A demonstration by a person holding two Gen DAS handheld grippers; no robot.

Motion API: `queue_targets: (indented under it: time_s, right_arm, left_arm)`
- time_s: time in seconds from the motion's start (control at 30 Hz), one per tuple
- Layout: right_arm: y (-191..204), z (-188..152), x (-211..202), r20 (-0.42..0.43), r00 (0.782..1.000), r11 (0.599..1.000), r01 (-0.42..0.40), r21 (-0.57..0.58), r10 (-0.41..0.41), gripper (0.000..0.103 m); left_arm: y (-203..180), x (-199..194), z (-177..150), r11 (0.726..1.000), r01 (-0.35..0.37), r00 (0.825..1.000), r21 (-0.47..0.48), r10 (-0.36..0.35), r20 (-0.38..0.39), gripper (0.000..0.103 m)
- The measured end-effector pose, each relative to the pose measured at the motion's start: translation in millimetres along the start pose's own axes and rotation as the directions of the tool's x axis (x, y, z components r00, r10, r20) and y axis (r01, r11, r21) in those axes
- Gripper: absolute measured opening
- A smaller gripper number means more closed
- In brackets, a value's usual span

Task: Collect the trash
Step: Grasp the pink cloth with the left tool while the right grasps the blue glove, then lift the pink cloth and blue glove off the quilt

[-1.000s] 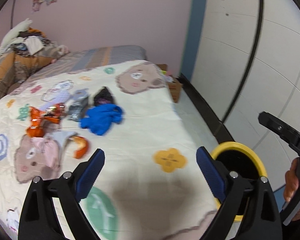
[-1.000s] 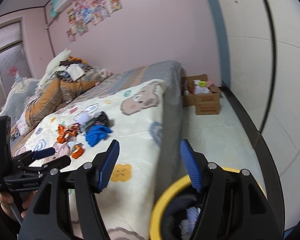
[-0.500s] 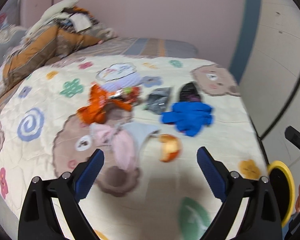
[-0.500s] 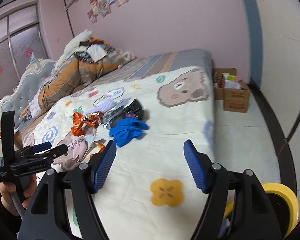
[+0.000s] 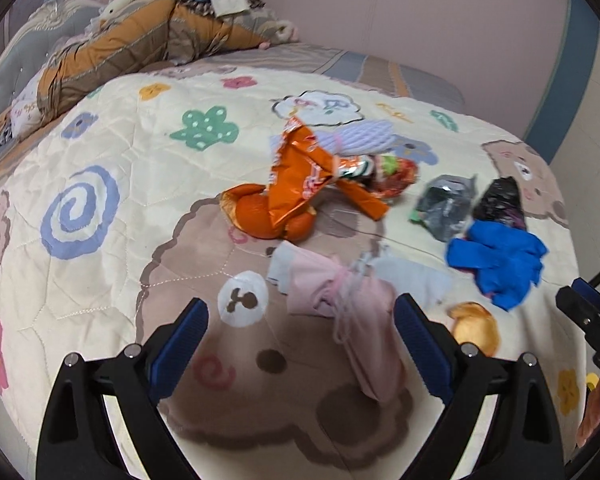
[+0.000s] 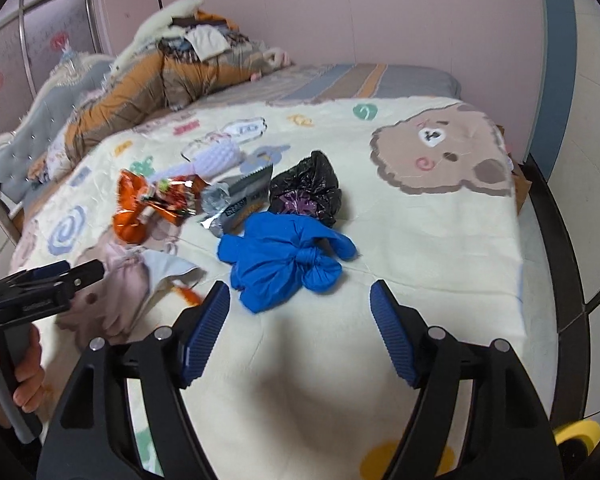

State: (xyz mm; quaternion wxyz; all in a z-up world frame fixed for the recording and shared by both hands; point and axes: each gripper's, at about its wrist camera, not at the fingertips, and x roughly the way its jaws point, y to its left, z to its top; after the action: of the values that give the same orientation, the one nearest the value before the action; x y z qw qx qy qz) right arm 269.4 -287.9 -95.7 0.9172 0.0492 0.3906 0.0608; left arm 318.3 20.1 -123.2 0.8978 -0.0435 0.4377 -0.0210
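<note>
Trash lies scattered mid-frame on the quilt [image 6: 440,264]. Right wrist view, left to right: orange wrapper [image 6: 134,210], pink cloth [image 6: 120,296] at lower left, silver packet [image 6: 240,200], blue bag [image 6: 284,260] at centre, black bag [image 6: 308,188] just above it. Right gripper [image 6: 300,332], bottom centre, jaws opening, nothing between them. Left gripper [image 5: 300,348], jaws apart, above the pink cloth [image 5: 356,320].

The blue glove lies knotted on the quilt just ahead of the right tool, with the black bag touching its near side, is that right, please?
Not quite: the black bag lies at the far side of the blue glove, not the near side. The right wrist view shows this. The glove is indeed knotted on the quilt, just ahead of the right tool.
</note>
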Motion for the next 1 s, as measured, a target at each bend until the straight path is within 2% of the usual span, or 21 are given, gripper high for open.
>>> queue_targets:
  time_s: [0.2,0.27,0.37,0.43,0.47,0.5,0.53,0.63,0.8,1.0]
  right_arm:
    - [7.3,11.6,45.8,-0.069,0.996,0.998,0.052,-0.024,-0.054,0.07]
    - [7.8,13.7,54.8,-0.08,0.995,0.998,0.061,-0.025,-0.063,0.071]
    - [10.1,15.6,66.5,-0.09,0.993,0.997,0.072,-0.027,-0.074,0.071]
    - [12.2,15.9,72.7,-0.099,0.992,0.997,0.073,-0.025,-0.075,0.071]
    - [13.5,16.1,76.4,-0.106,0.992,0.997,0.071,-0.026,-0.073,0.07]
    - [15.3,15.9,78.6,-0.108,0.991,0.997,0.071,-0.029,-0.074,0.065]
    - [17.9,15.6,80.4,-0.109,0.991,0.997,0.071,-0.035,-0.074,0.054]
    - [26.2,14.8,80.0,-0.109,0.992,0.997,0.06,-0.057,-0.065,0.033]
    - [34.2,12.5,74.4,-0.108,0.993,0.997,0.033,-0.075,-0.041,0.019]
    - [31.4,10.9,58.0,-0.099,0.995,0.999,-0.006,-0.04,0.002,0.015]
  left_arm:
    - [8.4,23.6,3.1,0.999,0.017,0.998,-0.051,-0.02,-0.051,0.09]
    - [6.4,30.2,1.8,0.998,0.028,0.997,-0.054,-0.031,-0.069,0.087]
    - [-0.3,33.7,0.3,0.999,0.033,0.997,-0.034,-0.035,-0.071,0.078]
    - [-4.2,35.1,-0.8,0.999,0.04,0.996,-0.021,-0.042,-0.076,0.066]
    - [-6.4,35.6,-1.1,0.999,0.045,0.996,-0.015,-0.046,-0.078,0.063]
    - [-9.5,35.8,-1.7,0.999,0.051,0.996,-0.005,-0.051,-0.079,0.053]
    - [-12.1,35.6,-2.1,0.997,0.072,0.994,0.002,-0.071,-0.081,0.039]
    - [-15.3,32.9,-3.4,0.996,0.093,0.993,-0.002,-0.093,-0.076,0.025]
    - [-10.0,27.2,-3.6,0.99,0.134,0.988,-0.033,-0.137,-0.075,0.017]
    - [-4.3,11.0,-5.9,0.986,0.161,0.985,-0.034,-0.163,-0.058,0.012]
